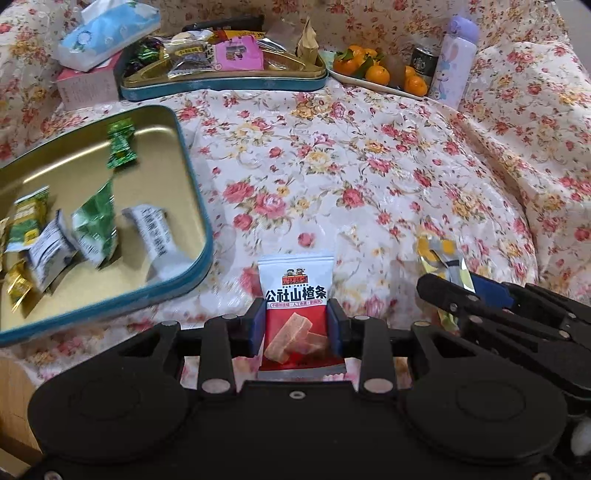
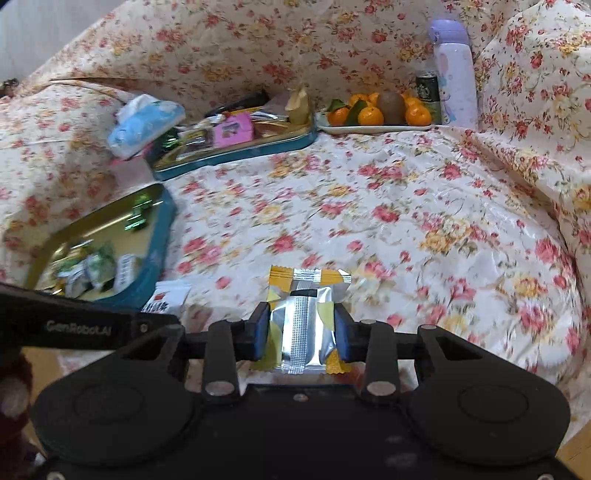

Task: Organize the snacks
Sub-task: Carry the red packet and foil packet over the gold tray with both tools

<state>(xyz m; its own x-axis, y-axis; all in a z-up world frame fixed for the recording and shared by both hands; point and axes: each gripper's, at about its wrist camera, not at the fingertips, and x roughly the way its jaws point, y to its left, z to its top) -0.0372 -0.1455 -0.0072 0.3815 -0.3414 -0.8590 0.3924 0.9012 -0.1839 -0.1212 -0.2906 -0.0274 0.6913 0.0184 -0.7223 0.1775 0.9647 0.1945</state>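
My left gripper (image 1: 296, 325) is shut on a red and white hawthorn snack packet (image 1: 296, 295), held above the floral cloth just right of the near blue tin (image 1: 192, 184). That tin holds several green and white snack packets (image 1: 96, 225). My right gripper (image 2: 301, 332) is shut on a silver and yellow snack packet (image 2: 304, 314). It shows in the left wrist view (image 1: 443, 291) at the right, with its packet (image 1: 441, 258). The left gripper's arm (image 2: 74, 325) and red packet (image 2: 168, 295) show at the left of the right wrist view, beside the near tin (image 2: 155, 251).
A second blue tin (image 1: 221, 88) full of mixed snacks stands at the back. Tissue packs (image 1: 107, 33) sit on a pink box (image 1: 88, 85) to its left. A tray of tangerines (image 1: 373, 70), a dark can (image 1: 424, 62) and a lilac bottle (image 1: 454, 59) stand at the back right.
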